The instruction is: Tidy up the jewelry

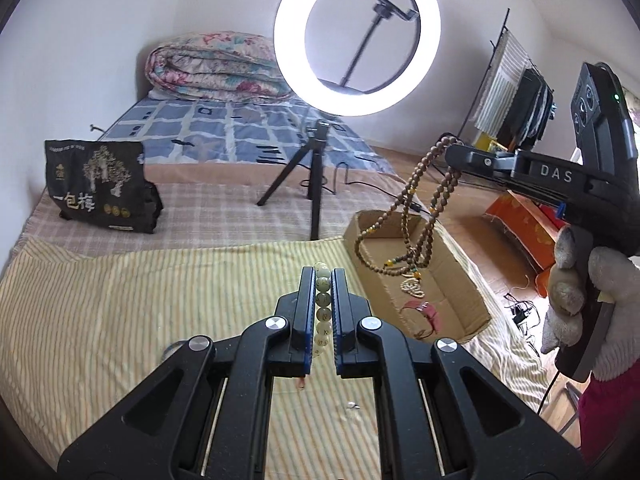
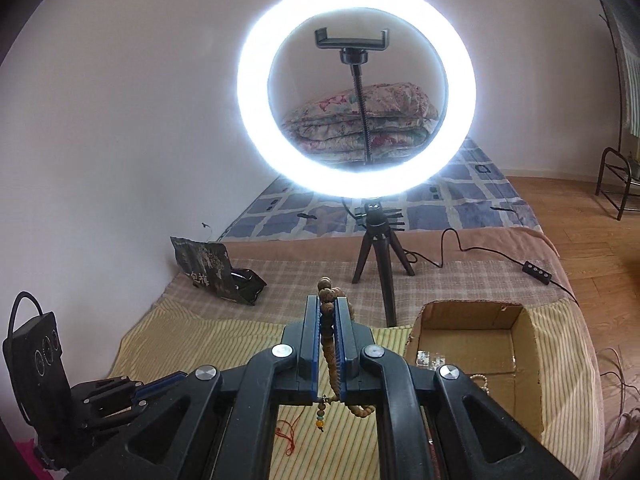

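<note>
Left wrist view. The left gripper (image 1: 323,276) has its jaws clamped on a pale bead bracelet (image 1: 323,308), which runs lengthwise between the pads above the striped yellow cloth (image 1: 120,320). The beads carry small dark characters, too small to read. To the right, the right gripper (image 1: 454,154), held by a gloved hand (image 1: 576,296), carries a brown bead necklace (image 1: 416,208) whose loops hang over the cardboard box (image 1: 460,280). The lowest loops appear to reach the box floor; contact cannot be confirmed. Inside the box lie a white bead string (image 1: 412,286) and a red strap item (image 1: 424,312). The right gripper body reads "DAS". A black bag (image 1: 100,184) at the far left bears large characters "一包梅"; its smaller print is not legible.

Right wrist view. The right gripper (image 2: 328,304) has its jaws closed on the brown bead necklace (image 2: 329,320), with a small tassel of coloured beads hanging below. The cardboard box (image 2: 528,344) sits to the right; a white bead string (image 2: 480,382) shows inside. The left gripper (image 2: 120,396) appears at lower left; its jaw state cannot be told here. A ring light (image 2: 356,88) on a tripod stands behind.

Progress, as a judgement: two items are already boxed, the necklace is about to be deposited, and the bracelet remains to follow.
</note>
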The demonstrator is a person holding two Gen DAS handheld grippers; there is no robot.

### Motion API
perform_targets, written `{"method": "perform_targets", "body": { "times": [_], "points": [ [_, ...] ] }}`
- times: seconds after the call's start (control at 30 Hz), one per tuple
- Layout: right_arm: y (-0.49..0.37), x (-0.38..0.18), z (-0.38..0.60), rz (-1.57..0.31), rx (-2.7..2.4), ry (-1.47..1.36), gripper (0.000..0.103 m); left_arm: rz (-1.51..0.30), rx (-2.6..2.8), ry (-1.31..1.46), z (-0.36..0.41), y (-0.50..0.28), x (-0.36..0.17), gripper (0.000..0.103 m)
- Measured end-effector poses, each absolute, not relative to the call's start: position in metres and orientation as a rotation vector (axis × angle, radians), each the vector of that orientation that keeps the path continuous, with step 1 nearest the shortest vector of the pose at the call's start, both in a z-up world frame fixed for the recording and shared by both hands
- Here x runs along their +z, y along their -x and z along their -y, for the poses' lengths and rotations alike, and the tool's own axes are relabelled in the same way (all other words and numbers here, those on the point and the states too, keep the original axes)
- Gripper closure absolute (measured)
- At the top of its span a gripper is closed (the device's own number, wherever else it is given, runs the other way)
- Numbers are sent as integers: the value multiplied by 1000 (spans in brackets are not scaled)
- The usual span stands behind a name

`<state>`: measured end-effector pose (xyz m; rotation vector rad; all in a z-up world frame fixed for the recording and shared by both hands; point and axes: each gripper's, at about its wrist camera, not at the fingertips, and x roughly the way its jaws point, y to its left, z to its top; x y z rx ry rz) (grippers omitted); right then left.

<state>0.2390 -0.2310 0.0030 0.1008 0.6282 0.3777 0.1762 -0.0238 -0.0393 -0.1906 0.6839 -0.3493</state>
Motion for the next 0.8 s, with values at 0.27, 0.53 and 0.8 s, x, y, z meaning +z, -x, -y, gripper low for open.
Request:
{"method": "perform_targets", "body": {
  "times": [0.27, 0.53, 0.8],
  "points": [
    [-243, -1, 272, -633, 310, -113, 99, -685, -424, 158, 75, -183, -39, 98],
    [-247, -8, 308, -650, 258, -133, 99, -708, -465, 150, 114, -205, -48, 98],
    [-240, -16, 339, -672, 230, -140, 99, -712, -465, 157, 135, -233, -58, 98]
  ]
}}
